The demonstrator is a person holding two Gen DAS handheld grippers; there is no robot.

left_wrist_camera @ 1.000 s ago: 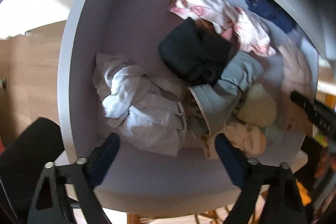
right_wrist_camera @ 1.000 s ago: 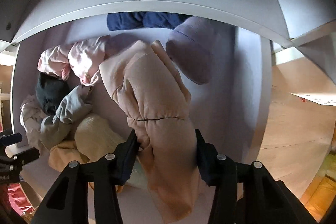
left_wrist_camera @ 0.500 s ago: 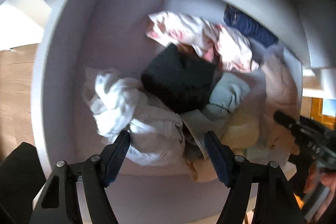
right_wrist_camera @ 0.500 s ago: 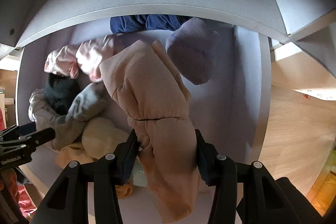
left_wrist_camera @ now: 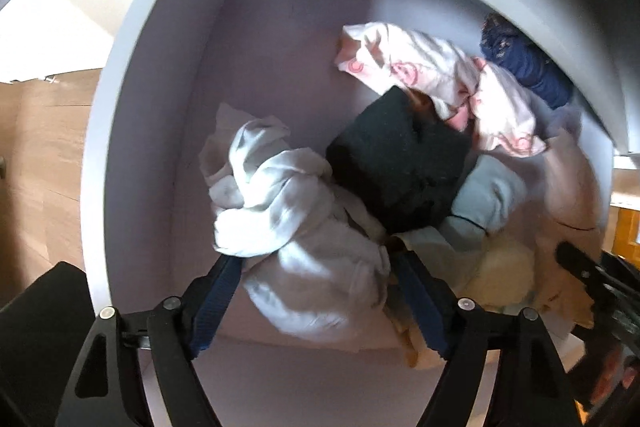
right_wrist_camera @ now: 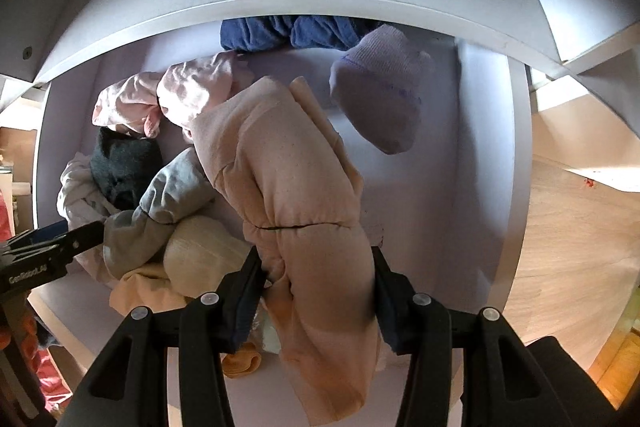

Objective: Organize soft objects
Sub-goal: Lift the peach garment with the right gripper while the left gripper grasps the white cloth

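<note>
**Right wrist view: peach garment pinched, left tongs around the white bundle**

Right wrist cam has the right tongs (right_wrist_camera: 316, 291) clamped on a long peach garment (right_wrist_camera: 296, 195), which runs from between the jaws up toward the far side of the white shelf compartment (right_wrist_camera: 472, 187). Just right of it at the far end sits a lilac sock (right_wrist_camera: 380, 95), with a navy cloth (right_wrist_camera: 292, 33) tucked against the back. Left of it there's a pile: pink printed cloth (right_wrist_camera: 180, 95), a dark grey piece (right_wrist_camera: 120, 163), a grey-blue piece (right_wrist_camera: 168, 199) and a cream one (right_wrist_camera: 200, 247).

Over on the left wrist cam, the left tongs (left_wrist_camera: 316, 299) are spreading apart, with a crumpled white cloth (left_wrist_camera: 288, 227) sitting between the jaws. The pads look right beside it, can't tell if they press. That bundle lies at the left end of the pile, touching the dark grey piece.
</note>
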